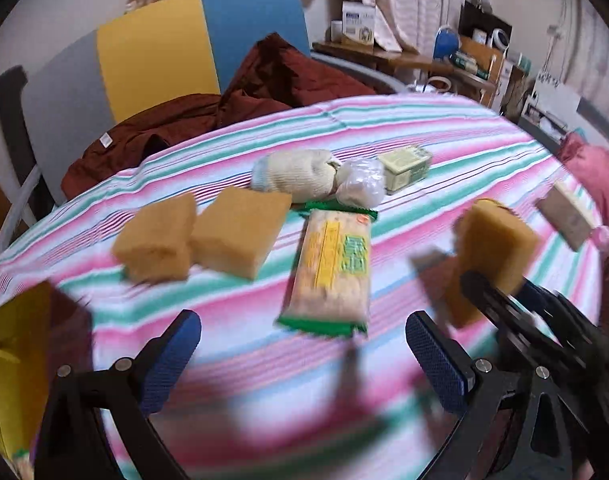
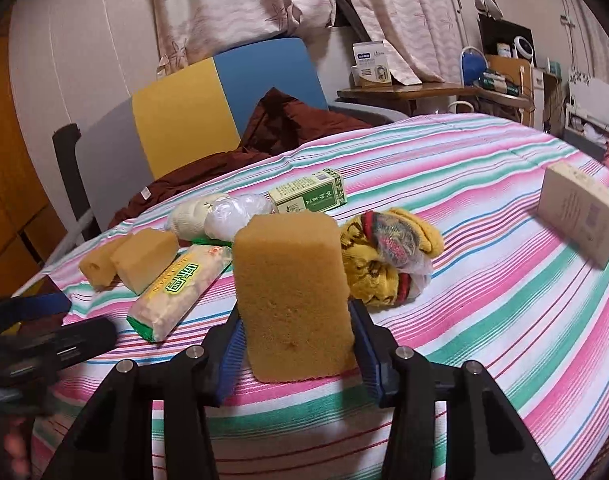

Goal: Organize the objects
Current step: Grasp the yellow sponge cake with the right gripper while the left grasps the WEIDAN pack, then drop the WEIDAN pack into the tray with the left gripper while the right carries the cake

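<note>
Hovering over the striped cloth [image 1: 444, 148], the left gripper [image 1: 304, 364] gapes wide, holding nothing; two tan sponges [image 1: 200, 236] lie side by side ahead. Right view: the right gripper [image 2: 296, 344] clamps an upright, porous tan sponge [image 2: 292, 296] above the cloth.

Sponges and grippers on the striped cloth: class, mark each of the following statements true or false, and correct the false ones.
1. The right gripper is shut on a sponge. True.
2. The left gripper holds the cracker pack. False: it is open and holds nothing; the pack lies on the cloth.
3. Two more sponges lie side by side on the cloth. True.
4. The green box stands on the chair. False: it lies on the cloth.
5. The held sponge is blue. False: it is tan.
</note>
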Available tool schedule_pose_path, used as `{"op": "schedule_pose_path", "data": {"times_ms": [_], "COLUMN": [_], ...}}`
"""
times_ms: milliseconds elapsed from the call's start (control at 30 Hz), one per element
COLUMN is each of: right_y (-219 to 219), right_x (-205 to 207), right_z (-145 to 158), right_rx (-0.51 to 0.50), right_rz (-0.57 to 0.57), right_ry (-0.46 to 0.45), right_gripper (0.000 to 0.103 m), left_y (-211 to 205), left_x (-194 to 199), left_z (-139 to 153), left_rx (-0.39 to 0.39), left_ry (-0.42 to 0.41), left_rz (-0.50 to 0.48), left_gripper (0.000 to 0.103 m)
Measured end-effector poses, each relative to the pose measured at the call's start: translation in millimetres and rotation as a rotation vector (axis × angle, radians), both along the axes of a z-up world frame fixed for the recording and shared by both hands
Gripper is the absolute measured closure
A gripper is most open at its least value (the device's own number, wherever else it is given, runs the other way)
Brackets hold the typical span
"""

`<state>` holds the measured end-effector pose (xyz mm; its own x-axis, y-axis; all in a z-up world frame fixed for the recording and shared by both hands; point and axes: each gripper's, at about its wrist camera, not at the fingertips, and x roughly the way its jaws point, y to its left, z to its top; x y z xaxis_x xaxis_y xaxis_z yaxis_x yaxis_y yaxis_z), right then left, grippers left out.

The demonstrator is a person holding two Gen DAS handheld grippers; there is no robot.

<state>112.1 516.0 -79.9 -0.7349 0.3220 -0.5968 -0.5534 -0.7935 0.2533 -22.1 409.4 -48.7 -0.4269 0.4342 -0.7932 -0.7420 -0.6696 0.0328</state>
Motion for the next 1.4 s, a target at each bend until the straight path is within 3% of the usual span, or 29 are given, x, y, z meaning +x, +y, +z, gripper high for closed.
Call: {"op": "schedule_pose_path", "data": {"times_ms": [100,367,500,633,800,900,1267,1333,1367,1400], "right_y": [1.0,-1.7,-1.5,-2.0,-3.0,-4.1,-8.3,-8.2,-8.3,-8.2], "right_x": [1.6,0.0,-0.7,-0.5,-1.3,-2.3,-4.7,-5.6,-5.8,-5.8], "right_z": [-0.5,-1.1,-1.4,-1.4,-0.9,-0.6,0.9,1.3,1.3,1.3], "right_rx": [-0.008,0.004,0.002,0.005,0.013,0.022,0.052,0.055,0.056,0.056], "right_rz": [-0.002,-0.009,-0.011,-0.013,-0.017,-0.02,-0.03,-0.03,-0.03,-0.03], "right_ry": [0.01,0.004,0.003,0.001,-0.004,-0.011,-0.03,-0.034,-0.034,-0.034], "right_gripper": [0.054,0.054,0.054,0.054,0.054,0.054,0.054,0.054,0.054,0.054], "left_y": [19.1,31.4,26.8,24.7,13.7,3.8,-43.6,-43.5,-42.4,-41.1], "left_x": [-15.5,-23.6,-21.8,-18.0,-0.3,13.6,50.0,48.2,44.3,39.9], "left_z": [-15.8,-34.6,-29.5,-29.5,-27.9,-27.7,-26.6,-26.2,-26.3,-26.2], "left_rx": [-0.038,-0.013,0.009,0.005,0.005,0.005,0.029,0.029,0.028,0.034], "left_ry": [-0.019,-0.025,-0.001,0.009,0.047,0.072,0.083,0.066,0.055,0.044], "left_rz": [0.014,-0.025,-0.005,-0.002,-0.011,-0.014,0.03,0.047,0.064,0.079], "left_gripper": [0.0,0.002,0.029,0.033,0.049,0.053,0.052,0.037,0.019,0.015]}}
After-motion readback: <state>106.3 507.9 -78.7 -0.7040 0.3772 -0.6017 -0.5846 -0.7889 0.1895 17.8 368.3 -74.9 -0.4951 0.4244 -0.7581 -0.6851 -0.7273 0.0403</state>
